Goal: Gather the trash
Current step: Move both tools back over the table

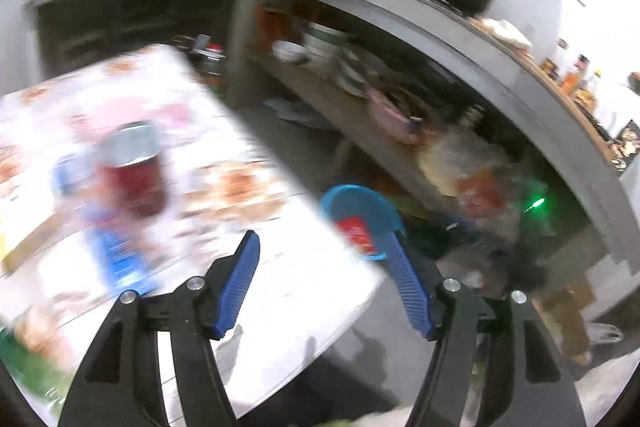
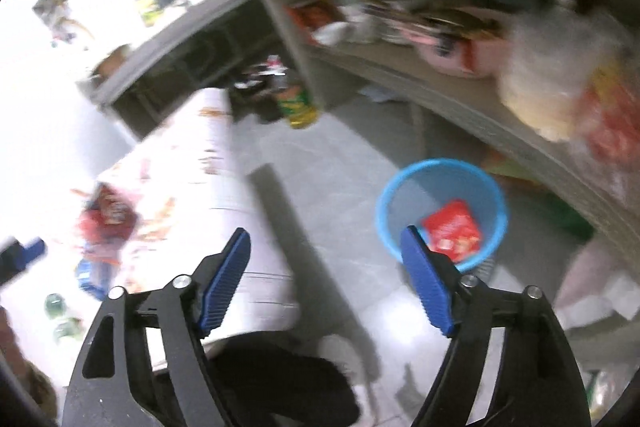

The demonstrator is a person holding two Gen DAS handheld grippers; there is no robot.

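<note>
Both grippers empty. Left gripper (image 1: 322, 251) has its jaws spread, nothing between the blue pads, hanging over the table (image 1: 280, 267) edge. Right gripper (image 2: 326, 243) also spread wide, nothing held, above the floor beside the blue bin (image 2: 384, 211). Bin stands on the floor between the table and the shelving (image 2: 440, 99); a red packet (image 2: 452, 227) lies inside it. More trash sits on the table, well apart from the bin: a red can (image 1: 134, 175) upright and a blue wrapper (image 1: 120, 259) just beside it. Heavy blur, so labels are unreadable.
</note>
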